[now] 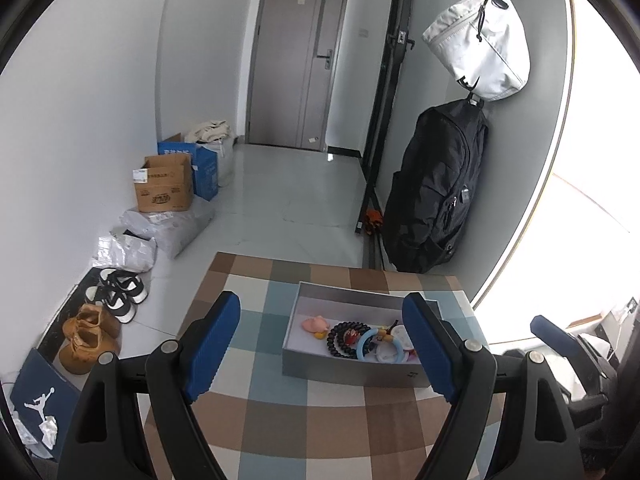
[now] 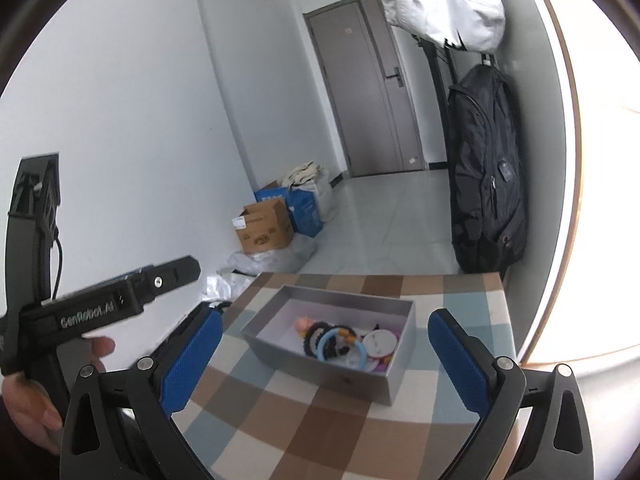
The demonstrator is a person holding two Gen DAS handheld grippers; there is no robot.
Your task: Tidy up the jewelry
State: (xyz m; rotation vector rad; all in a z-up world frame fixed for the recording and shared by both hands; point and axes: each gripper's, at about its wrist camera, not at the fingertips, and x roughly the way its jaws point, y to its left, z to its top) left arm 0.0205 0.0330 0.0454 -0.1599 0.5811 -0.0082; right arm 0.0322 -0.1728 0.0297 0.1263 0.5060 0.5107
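Note:
A grey open box point(image 1: 344, 374) point(image 2: 320, 376) sits on a checkered table point(image 1: 280, 420) point(image 2: 280, 420). Inside lie a black bead bracelet point(image 1: 335, 340) point(image 2: 310, 338), a light blue ring point(image 1: 362, 346) point(image 2: 326, 340), a pink figure point(image 1: 316, 324) point(image 2: 302, 323) and white round pieces point(image 1: 400, 336) point(image 2: 378, 342). My left gripper point(image 1: 324, 344) is open and empty, held above the table just before the box. My right gripper point(image 2: 324, 356) is open and empty, also just before the box. The left gripper's body point(image 2: 100, 308) shows at the left of the right wrist view.
A black backpack point(image 1: 436, 188) point(image 2: 486, 176) and a white bag point(image 1: 480, 40) point(image 2: 440, 4) hang on the wall right of the table. Cardboard boxes point(image 1: 164, 184) point(image 2: 264, 228), plastic bags and shoes point(image 1: 104, 308) line the left wall. A grey door point(image 1: 296, 60) stands at the far end.

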